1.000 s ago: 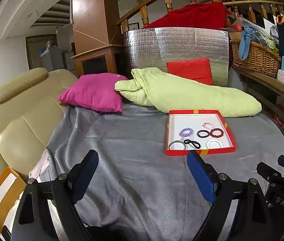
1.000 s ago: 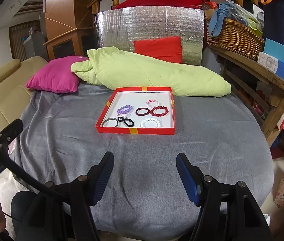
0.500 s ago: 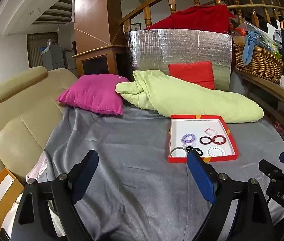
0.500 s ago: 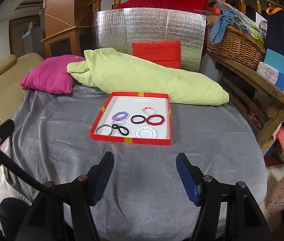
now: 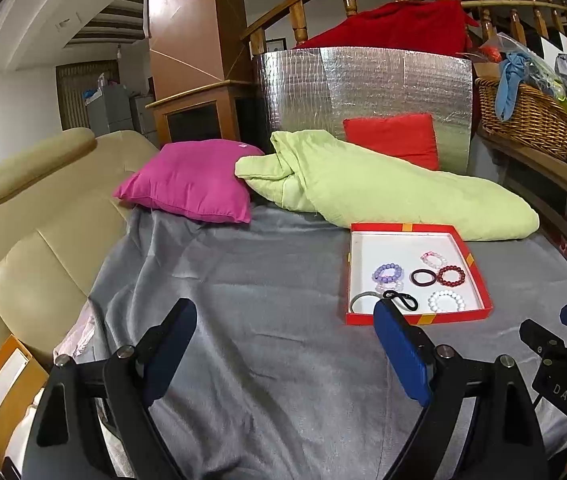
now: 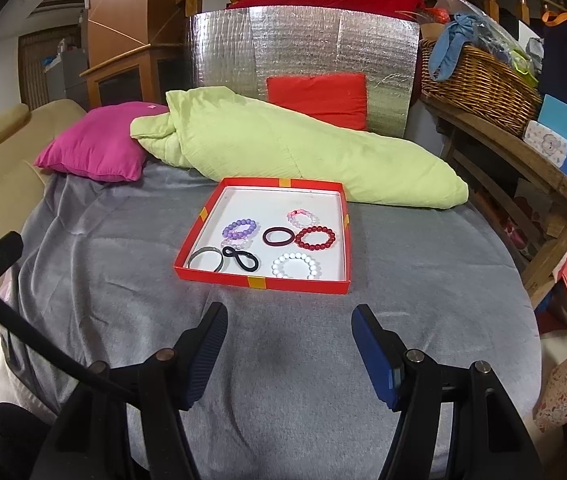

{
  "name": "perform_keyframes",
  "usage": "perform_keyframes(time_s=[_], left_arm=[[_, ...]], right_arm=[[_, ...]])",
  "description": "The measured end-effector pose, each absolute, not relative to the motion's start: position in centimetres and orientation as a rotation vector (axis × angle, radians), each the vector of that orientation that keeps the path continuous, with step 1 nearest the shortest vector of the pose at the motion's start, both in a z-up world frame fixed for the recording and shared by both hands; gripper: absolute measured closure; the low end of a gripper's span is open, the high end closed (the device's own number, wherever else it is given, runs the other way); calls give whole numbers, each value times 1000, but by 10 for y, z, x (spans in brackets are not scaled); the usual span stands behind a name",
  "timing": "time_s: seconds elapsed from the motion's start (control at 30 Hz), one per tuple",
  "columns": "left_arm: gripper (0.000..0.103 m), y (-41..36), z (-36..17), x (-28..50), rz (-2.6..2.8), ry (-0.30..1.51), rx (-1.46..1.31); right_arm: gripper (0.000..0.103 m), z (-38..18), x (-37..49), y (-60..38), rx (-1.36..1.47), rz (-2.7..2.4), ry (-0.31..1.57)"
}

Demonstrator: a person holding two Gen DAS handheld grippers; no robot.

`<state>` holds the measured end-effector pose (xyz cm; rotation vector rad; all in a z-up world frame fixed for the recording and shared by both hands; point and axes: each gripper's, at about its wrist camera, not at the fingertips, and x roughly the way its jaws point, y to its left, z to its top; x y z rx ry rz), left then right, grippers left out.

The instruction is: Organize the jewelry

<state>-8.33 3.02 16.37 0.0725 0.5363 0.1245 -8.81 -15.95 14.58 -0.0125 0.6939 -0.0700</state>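
red tray (image 6: 261, 282): beaded bracelets (image 6: 315, 237), hair ties (image 6: 278, 236) | left tongs (image 5: 283, 344), right tongs (image 6: 289, 346): released, empty

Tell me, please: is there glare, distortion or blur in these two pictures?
Left wrist view: strong fisheye bending, dark corners, glare on the wooden pillar. Right wrist view: same bending, silver foil panel shines, red tray sharp, no motion blur.

Grey blanket (image 6: 323, 360) covers the whole table, with a pink cushion (image 6: 99, 152) at its far left corner, a lime-green quilt (image 6: 283, 152) along the far edge, and a red cushion (image 6: 319, 94) against silver foil board (image 6: 303, 40).
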Motion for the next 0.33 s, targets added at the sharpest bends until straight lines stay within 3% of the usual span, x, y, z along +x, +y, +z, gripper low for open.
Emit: perform_keyframes(time_s=[0.2, 0.33], left_arm=[[13, 20, 147, -64, 60, 562, 52], [13, 11, 95, -19, -13, 653, -33]], right_arm=[[35, 133, -78, -190, 12, -85, 666], [27, 102, -56, -257, 40, -200, 623]])
